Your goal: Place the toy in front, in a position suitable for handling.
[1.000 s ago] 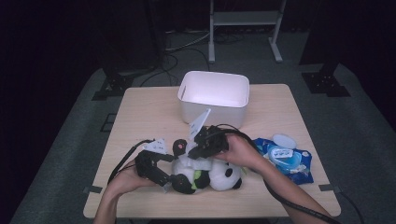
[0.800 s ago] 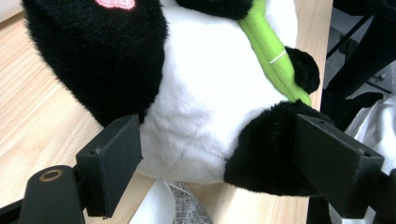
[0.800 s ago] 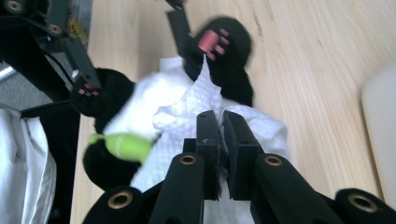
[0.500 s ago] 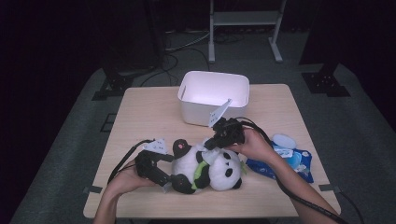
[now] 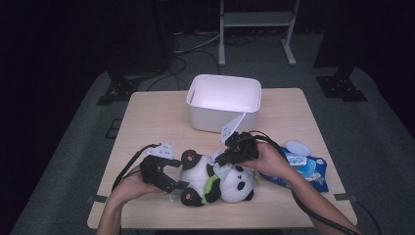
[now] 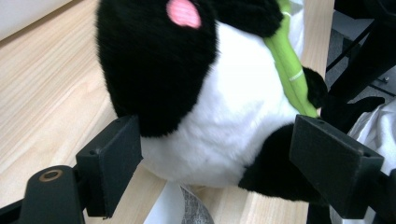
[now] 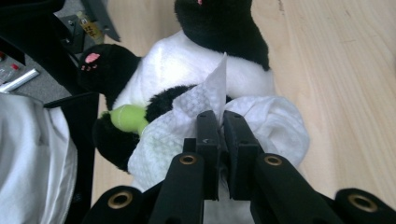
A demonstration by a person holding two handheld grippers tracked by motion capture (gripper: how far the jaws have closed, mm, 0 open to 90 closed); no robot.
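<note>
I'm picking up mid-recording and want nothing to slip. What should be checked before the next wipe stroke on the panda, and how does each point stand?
1. Left tool steadies the plush panda: ok, jaws straddle its lower body; firm pressure cannot tell.
2. Right tool shut on the white wipe: ok.
3. Wipe resting on the panda: ok.
4. Panda lying on the table: ok.
5. White bin apart from both hands: ok.
6. Blue wipe pack within reach: ok, beside the right hand.

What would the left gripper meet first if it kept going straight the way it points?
The plush panda. The left gripper has its jaws wide on either side of the panda's lower body, so going on would likely press it into the white belly, though depth is hard to judge.
</note>
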